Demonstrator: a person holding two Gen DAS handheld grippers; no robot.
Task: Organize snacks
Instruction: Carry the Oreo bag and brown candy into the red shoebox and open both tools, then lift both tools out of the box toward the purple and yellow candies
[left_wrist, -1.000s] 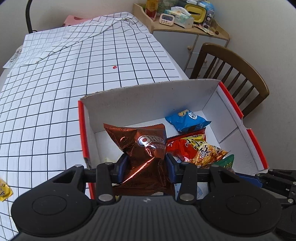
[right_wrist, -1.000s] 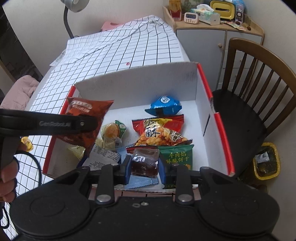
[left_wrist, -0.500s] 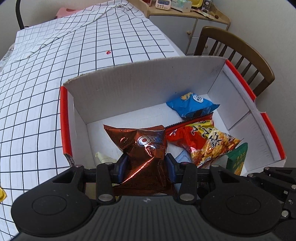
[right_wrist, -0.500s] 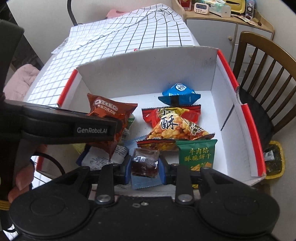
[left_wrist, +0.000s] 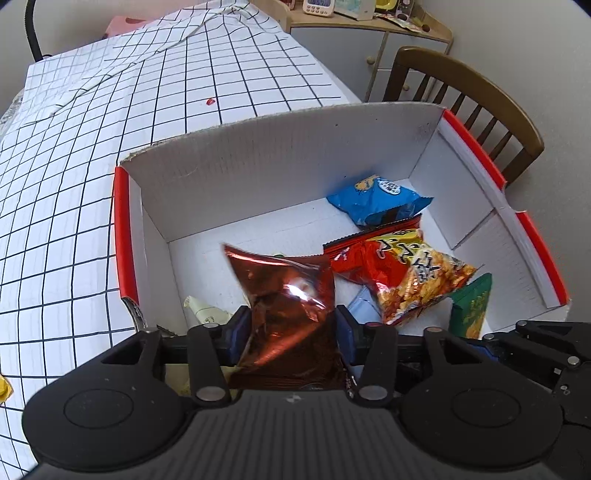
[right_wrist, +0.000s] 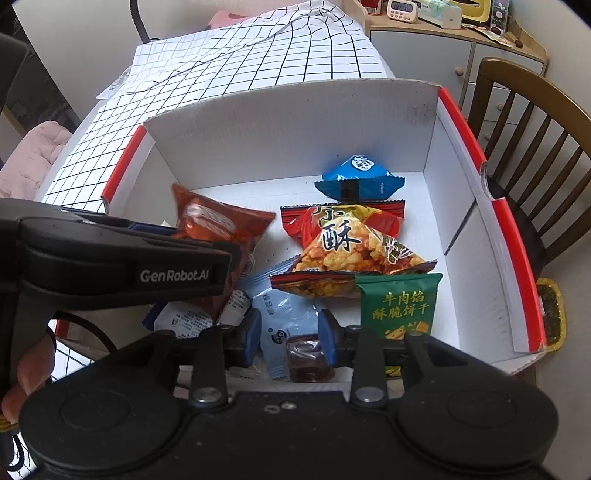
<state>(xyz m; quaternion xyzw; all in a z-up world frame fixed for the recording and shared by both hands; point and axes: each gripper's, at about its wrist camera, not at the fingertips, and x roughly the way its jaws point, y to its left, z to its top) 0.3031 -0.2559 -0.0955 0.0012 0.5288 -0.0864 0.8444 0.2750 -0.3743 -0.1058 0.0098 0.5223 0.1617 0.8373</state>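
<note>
– Carton (left_wrist: 280, 177): logged mid-frame in both wrist views, white walls, red rims, set on checked tablecloth (left_wrist: 110, 147). Noted wooden chair (left_wrist: 480, 92) at upper right. Left gripper (left_wrist: 291, 328)?

– Found low centre in left wrist view, tilted down into carton. Caught jaws just opening; read as released. Saw brown foil bag (left_wrist: 291, 306) between the pads, upright and blurred, lower end hidden behind gripper body. Could not tell whether pads touched foil.

– Right gripper (right_wrist: 288, 332)?

– Found low centre in right wrist view, over carton's near edge. Caught jaws just opening there too; let go. Spotted small dark-brown candy (right_wrist: 308, 356) between them, lying against pad at frame right, well apart from pad (right_wrist: 251, 332) at frame left. Marked it touching pale blue sachet (right_wrist: 284, 317) on carton floor.

– Other snacks?

– Counted all inside carton. Placed blue packet (left_wrist: 376, 199) near far wall, right of centre. Placed red-and-yellow bag (left_wrist: 406, 273) just below it in frame, touching. Placed green packet (right_wrist: 399, 306) lower right, touching that bag's near edge. Glimpsed white-labelled wrapper (right_wrist: 184, 321) lower left, partly under left gripper's arm.

– Person?

– Saw only a hand (right_wrist: 26, 369) at lower left edge of right wrist view, wrapped round left gripper's handle.
</note>
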